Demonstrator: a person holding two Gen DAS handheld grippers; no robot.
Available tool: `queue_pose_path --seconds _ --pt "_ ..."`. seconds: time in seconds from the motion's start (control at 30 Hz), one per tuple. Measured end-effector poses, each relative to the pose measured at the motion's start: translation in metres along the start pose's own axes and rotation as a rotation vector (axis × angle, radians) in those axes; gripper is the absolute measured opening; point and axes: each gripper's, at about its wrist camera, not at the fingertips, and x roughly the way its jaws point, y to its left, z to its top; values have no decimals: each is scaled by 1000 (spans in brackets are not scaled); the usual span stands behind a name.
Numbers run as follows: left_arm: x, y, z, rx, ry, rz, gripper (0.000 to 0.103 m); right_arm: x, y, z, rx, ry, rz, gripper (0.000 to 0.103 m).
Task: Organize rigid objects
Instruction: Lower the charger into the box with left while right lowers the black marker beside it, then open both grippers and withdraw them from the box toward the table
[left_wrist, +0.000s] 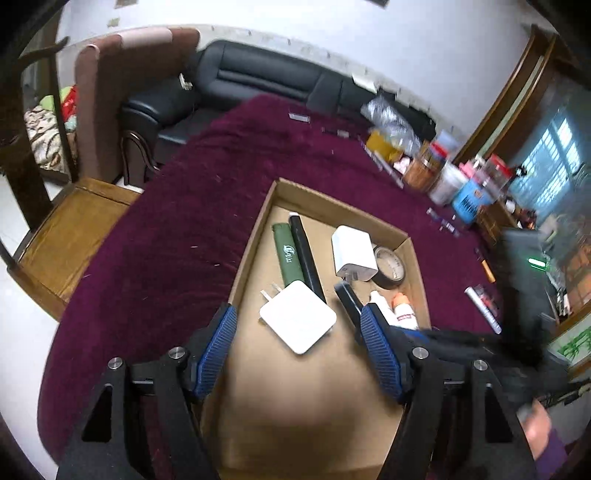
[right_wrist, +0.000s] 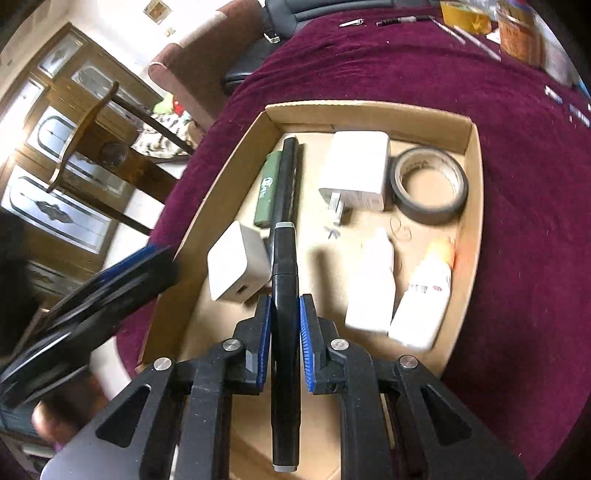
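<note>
A shallow cardboard box (left_wrist: 334, 206) (right_wrist: 476, 166) sits on the maroon cloth. It holds a green lighter (left_wrist: 285, 254) (right_wrist: 266, 192), a black marker (left_wrist: 304, 251) (right_wrist: 288, 173), two white chargers (left_wrist: 298, 320) (right_wrist: 236, 267) (left_wrist: 352, 253) (right_wrist: 354, 168), a tape roll (left_wrist: 389, 267) (right_wrist: 430, 184) and two white bottles (right_wrist: 373, 284) (right_wrist: 424, 295). My right gripper (right_wrist: 284, 306) is shut on a second black marker (right_wrist: 284, 280) over the box; that marker shows in the left wrist view (left_wrist: 349, 301). My left gripper (left_wrist: 297, 321) is open above the flat charger.
Jars, containers and a bag (left_wrist: 443, 173) crowd the table's far right. Pens and small items (left_wrist: 484, 306) lie on the cloth right of the box. A black sofa (left_wrist: 258, 77), a wooden chair (left_wrist: 74, 236) and a cabinet (right_wrist: 55, 166) surround the table.
</note>
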Motion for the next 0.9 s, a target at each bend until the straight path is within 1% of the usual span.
queue_pose_path --seconds 0.03,0.13,0.2,0.3,0.33,0.43,0.5,0.57,0.6,0.63,0.67,0.7,0.73,0.8,0.83,0.9 --pt "-10 2 -5 -2 -20 -8 64 3 1 2 -4 0 -17 13" --pt "-22 7 -12 -7 -49 -5 64 12 1 6 4 3 -43 13" --pt "-29 10 -17 -15 -65 0 64 13 0 7 11 -17 -64 14" --pt "-40 21 -27 -44 -79 -9 64 4 0 6 10 -63 -60 14" --pt "-44 26 -30 -55 -86 -13 64 -2 0 5 12 -88 -37 14" --pt "-52 35 -38 -85 -106 -10 64 -11 4 5 10 -110 43 15" --pt "-56 42 -44 -115 -119 -1 67 -10 8 8 15 -104 91 21" --pt "-58 49 -50 -148 -123 1 67 0 11 14 35 -90 93 29" --pt "-58 51 -52 -159 -121 2 67 9 15 18 38 -82 86 31" --pt "-58 52 -53 -164 -118 4 67 18 19 20 36 -62 79 33" --pt "-59 52 -54 -164 -118 12 67 29 23 22 29 -18 79 36" --pt "-60 51 -56 -160 -120 19 67 34 25 21 25 2 105 36" --pt "-60 49 -57 -149 -121 27 68 32 27 20 27 8 151 36" --pt "-58 40 -58 -113 -116 48 75 17 29 18 18 -30 179 36" --pt "-56 33 -58 -89 -116 48 75 5 29 17 0 -59 175 36" --pt "-51 22 -59 -49 -103 39 75 -28 25 16 -47 -137 121 37"
